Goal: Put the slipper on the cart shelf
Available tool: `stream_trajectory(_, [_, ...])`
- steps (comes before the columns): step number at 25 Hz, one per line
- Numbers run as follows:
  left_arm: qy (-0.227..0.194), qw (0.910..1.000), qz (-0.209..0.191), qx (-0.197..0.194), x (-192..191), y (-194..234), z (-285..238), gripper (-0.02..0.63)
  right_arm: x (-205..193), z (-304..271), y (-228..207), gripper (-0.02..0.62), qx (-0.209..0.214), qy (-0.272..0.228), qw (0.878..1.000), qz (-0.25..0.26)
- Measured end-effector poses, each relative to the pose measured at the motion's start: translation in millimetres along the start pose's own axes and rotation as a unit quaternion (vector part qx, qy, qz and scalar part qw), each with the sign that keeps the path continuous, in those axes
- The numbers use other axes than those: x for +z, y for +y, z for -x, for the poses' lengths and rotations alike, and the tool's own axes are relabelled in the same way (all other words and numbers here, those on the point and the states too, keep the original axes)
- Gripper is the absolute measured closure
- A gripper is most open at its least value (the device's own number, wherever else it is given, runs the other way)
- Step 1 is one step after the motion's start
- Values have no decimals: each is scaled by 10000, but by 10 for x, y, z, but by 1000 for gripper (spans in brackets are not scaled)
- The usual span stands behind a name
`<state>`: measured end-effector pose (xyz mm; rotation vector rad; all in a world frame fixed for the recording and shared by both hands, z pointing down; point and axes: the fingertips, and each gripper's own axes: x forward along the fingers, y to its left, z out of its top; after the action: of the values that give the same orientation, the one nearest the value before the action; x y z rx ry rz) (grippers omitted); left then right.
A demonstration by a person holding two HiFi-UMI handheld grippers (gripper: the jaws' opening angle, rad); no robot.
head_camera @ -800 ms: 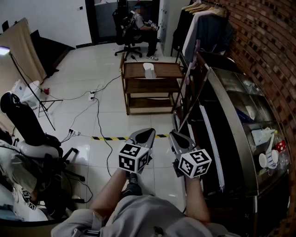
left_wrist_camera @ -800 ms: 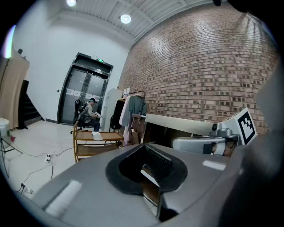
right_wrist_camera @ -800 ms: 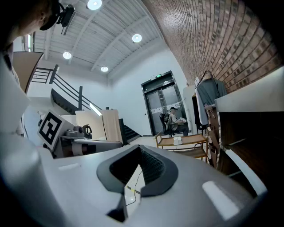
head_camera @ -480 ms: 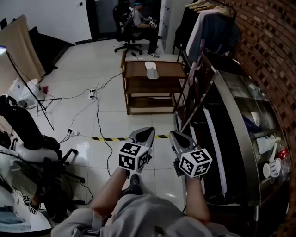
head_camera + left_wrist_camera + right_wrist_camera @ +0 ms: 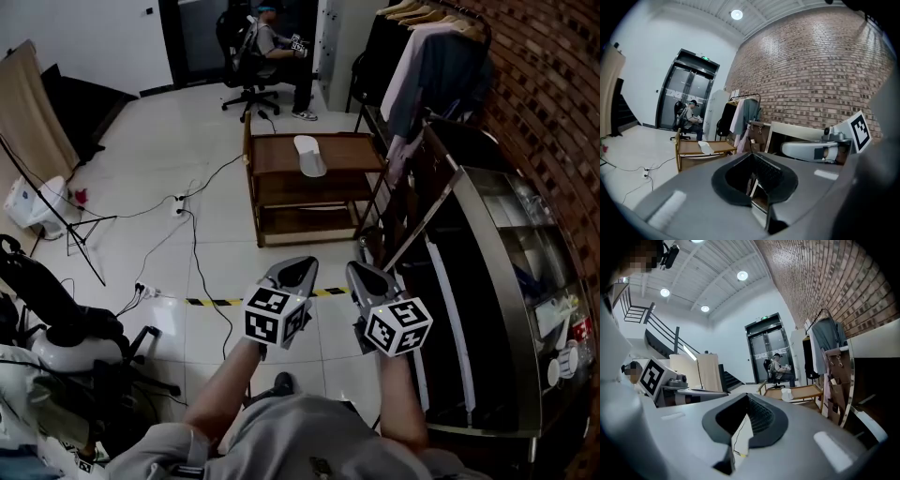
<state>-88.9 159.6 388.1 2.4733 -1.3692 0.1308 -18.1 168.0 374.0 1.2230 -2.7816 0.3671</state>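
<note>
A white slipper (image 5: 310, 155) lies on the top shelf of a wooden cart (image 5: 281, 183) a few steps ahead on the tiled floor. Both grippers are held side by side in front of the person's body, well short of the cart. My left gripper (image 5: 292, 274) is shut with nothing in it, and my right gripper (image 5: 364, 278) is shut and empty too. In the left gripper view the cart (image 5: 689, 154) and the slipper (image 5: 705, 148) are far off at the left. In the right gripper view the slipper (image 5: 787, 393) sits on the cart (image 5: 806, 392) ahead.
A glass display counter (image 5: 506, 272) and a clothes rack (image 5: 422, 56) line the brick wall on the right. Cables (image 5: 197, 244) and a yellow-black tape strip (image 5: 216, 301) cross the floor. A person sits on an office chair (image 5: 253, 56) beyond the cart. A light stand (image 5: 56, 216) and dark equipment (image 5: 66, 328) are at the left.
The head view has shifted, so the cart, slipper and tape strip sit lower in the picture. Both grippers stay shut and side by side.
</note>
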Motion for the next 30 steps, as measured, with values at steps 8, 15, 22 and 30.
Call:
stream_trajectory(8, [50, 10000, -18, -66, 97, 509, -346, 598, 96, -496, -278, 595, -237, -69, 9997, 1])
stream_trajectory(15, [76, 9998, -10, 206, 189, 949, -973, 598, 189, -1079, -819, 595, -76, -37, 10000, -36])
stream_trajectory(22, [146, 9979, 112, 625, 379, 1377, -1866, 598, 405, -1754, -1606, 595, 251, -8, 9997, -33])
stream_trajectory(30, [132, 9956, 176, 910, 632, 1721, -2728, 598, 607, -2341, -2390, 595, 455, 68, 9989, -92])
